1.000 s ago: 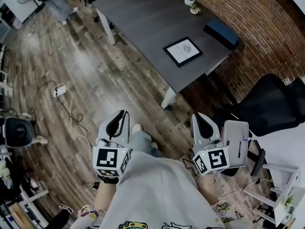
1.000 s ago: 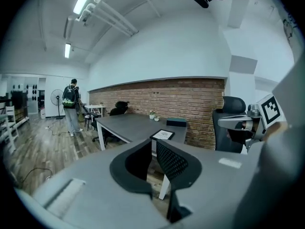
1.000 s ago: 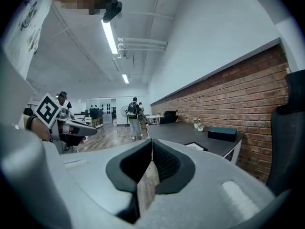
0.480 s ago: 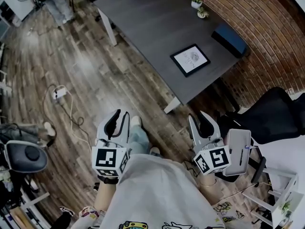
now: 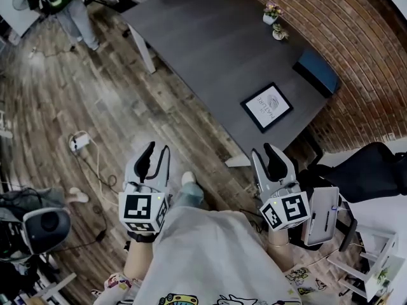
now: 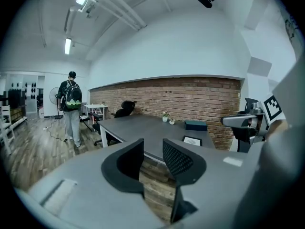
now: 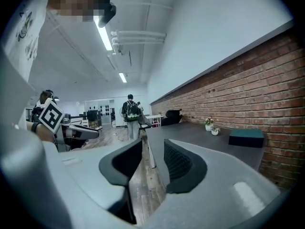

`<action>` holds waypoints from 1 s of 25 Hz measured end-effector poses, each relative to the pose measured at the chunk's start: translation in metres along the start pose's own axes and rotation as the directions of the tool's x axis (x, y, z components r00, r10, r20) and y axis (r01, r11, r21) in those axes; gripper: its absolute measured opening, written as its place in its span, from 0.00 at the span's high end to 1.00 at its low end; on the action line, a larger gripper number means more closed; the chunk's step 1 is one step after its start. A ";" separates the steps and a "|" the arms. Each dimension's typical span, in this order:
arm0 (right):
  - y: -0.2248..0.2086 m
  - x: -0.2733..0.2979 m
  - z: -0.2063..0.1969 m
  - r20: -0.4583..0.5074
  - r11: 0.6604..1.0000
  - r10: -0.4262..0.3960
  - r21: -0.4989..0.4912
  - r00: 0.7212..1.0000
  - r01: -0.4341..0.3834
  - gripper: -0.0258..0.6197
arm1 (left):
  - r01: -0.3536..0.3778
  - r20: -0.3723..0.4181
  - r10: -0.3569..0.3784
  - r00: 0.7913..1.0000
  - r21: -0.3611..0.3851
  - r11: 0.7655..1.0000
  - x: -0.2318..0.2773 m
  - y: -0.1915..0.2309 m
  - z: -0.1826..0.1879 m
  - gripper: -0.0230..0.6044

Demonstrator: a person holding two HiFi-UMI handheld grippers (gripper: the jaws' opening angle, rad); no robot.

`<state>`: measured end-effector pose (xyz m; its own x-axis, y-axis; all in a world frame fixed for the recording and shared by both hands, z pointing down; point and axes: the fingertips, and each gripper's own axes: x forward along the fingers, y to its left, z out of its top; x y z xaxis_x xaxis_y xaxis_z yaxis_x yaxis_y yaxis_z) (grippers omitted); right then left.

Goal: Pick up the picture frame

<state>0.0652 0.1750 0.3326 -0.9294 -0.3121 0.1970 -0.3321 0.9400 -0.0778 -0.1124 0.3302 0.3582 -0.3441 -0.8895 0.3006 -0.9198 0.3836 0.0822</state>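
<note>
The picture frame (image 5: pixel 267 106), black-edged with a white print, lies flat near the corner of the dark grey table (image 5: pixel 210 49); it also shows small and far off as the picture frame (image 6: pixel 192 140) in the left gripper view. My left gripper (image 5: pixel 156 154) hangs over the wooden floor, well short of the table. The right gripper (image 5: pixel 264 153) hovers just off the table's near corner, below the frame. Both sets of jaws are opening, with nothing between them.
A dark blue box (image 5: pixel 317 70) and two small potted plants (image 5: pixel 275 19) sit farther along the table by the brick wall (image 5: pixel 356 49). A black office chair (image 5: pixel 372 167) stands at right. A person with a backpack (image 5: pixel 63 5) stands far left. Cables and a power strip (image 5: pixel 79 141) lie on the floor.
Both grippers have gone from shut to open. I have moved toward the table: the frame now lies lower and farther right in the head view, closer to the right gripper.
</note>
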 end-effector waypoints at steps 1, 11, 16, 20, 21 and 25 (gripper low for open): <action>0.001 0.008 0.001 -0.002 1.000 -0.007 0.001 1.000 0.007 0.74 | 0.001 0.000 -0.001 1.000 0.001 1.000 0.005 0.009 0.002 0.76; 0.007 0.060 0.000 -0.035 0.996 -0.093 0.013 0.995 0.093 0.72 | 0.044 -0.019 -0.044 0.999 -0.001 0.999 0.036 0.072 0.003 0.75; 0.004 0.066 0.001 -0.068 0.994 -0.107 0.007 0.992 0.108 0.70 | 0.062 -0.040 -0.063 0.997 -0.026 0.998 0.043 0.075 -0.003 0.74; -0.010 0.075 -0.005 -0.072 0.991 -0.127 0.026 0.989 0.129 0.69 | 0.080 -0.055 -0.082 0.995 -0.032 0.996 0.058 0.074 -0.008 0.72; -0.014 0.079 -0.007 -0.074 0.990 -0.134 0.031 0.988 0.136 0.69 | 0.088 -0.060 -0.089 0.994 -0.031 0.996 0.064 0.075 -0.009 0.72; -0.036 0.095 -0.008 -0.074 0.985 -0.158 0.056 0.985 0.162 0.67 | 0.121 -0.074 -0.122 0.990 -0.018 0.992 0.096 0.073 -0.003 0.70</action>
<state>-0.0095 0.1131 0.3620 -0.8509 -0.4456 0.2782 -0.4870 0.8677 -0.0997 -0.2123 0.2741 0.3958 -0.2145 -0.9088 0.3578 -0.9511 0.2778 0.1353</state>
